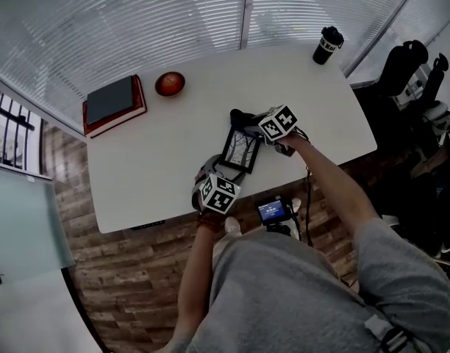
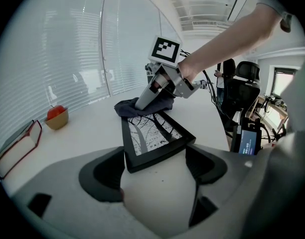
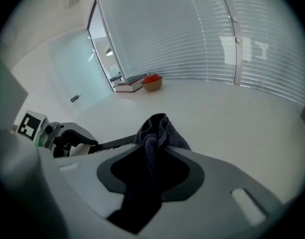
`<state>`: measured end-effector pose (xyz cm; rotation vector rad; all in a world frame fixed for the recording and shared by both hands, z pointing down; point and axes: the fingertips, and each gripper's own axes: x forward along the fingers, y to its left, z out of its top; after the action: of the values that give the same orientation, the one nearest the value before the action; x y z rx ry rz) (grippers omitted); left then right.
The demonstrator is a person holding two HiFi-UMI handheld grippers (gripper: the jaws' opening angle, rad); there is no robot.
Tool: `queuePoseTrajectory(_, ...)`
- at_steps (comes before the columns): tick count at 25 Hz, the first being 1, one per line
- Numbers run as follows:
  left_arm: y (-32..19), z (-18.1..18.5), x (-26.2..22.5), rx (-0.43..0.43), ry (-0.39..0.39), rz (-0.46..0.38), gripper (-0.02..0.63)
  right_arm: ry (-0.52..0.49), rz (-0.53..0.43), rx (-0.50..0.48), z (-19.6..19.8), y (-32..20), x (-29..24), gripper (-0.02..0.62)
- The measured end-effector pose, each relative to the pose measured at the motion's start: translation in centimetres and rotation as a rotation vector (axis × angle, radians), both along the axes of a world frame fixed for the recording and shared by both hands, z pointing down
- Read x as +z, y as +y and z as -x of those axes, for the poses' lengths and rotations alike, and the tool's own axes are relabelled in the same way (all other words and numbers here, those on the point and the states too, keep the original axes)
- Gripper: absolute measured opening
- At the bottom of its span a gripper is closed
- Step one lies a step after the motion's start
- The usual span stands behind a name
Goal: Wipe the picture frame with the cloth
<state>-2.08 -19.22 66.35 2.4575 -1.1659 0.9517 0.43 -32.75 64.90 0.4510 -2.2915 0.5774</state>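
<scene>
A black picture frame (image 1: pixel 240 151) with a tree print lies on the white table (image 1: pixel 144 160), its near end raised. My left gripper (image 1: pixel 226 173) is shut on that near edge; in the left gripper view the picture frame (image 2: pixel 152 133) sits wedged between the jaws of the left gripper (image 2: pixel 155 159). A dark cloth (image 1: pixel 240 118) bunches at the frame's far end. My right gripper (image 1: pixel 256 128) is shut on it. In the right gripper view the cloth (image 3: pixel 155 133) hangs through the right gripper (image 3: pixel 152 169), just beside the frame's black edge (image 3: pixel 115 143).
A red book (image 1: pixel 113 105) with a dark notebook on top and a bowl holding an apple (image 1: pixel 170 84) sit at the table's far left. A black cup (image 1: pixel 327 45) stands at the far right corner. Office chairs (image 1: pixel 409 72) stand right of the table. A small screen device (image 1: pixel 273 212) is at the near edge.
</scene>
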Motion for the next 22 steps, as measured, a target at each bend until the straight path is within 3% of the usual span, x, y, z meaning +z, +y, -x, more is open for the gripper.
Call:
queuePoseTrajectory(7, 0.1, 0.0, 0.1, 0.002, 0.0, 0.003, 0.379, -0.02, 0.01, 0.052, -1.9, 0.9, 0.0, 0.118)
queuePoseTrajectory(10, 0.1, -0.1, 0.1, 0.005, -0.002, 0.001, 0.376, -0.002, -0.061, 0.063, -1.9, 1.0, 0.1, 0.117)
queuePoseTrajectory(14, 0.2, -0.2, 0.2, 0.011, -0.006, 0.004, 0.377, 0.068, -0.267, 0.015, -1.8, 1.7, 0.0, 0.114)
queuePoseTrajectory(22, 0.2, -0.3, 0.0, 0.011, -0.003, 0.002, 0.382, 0.099, -0.291, -0.032, -2.0, 2.3, -0.4, 0.107)
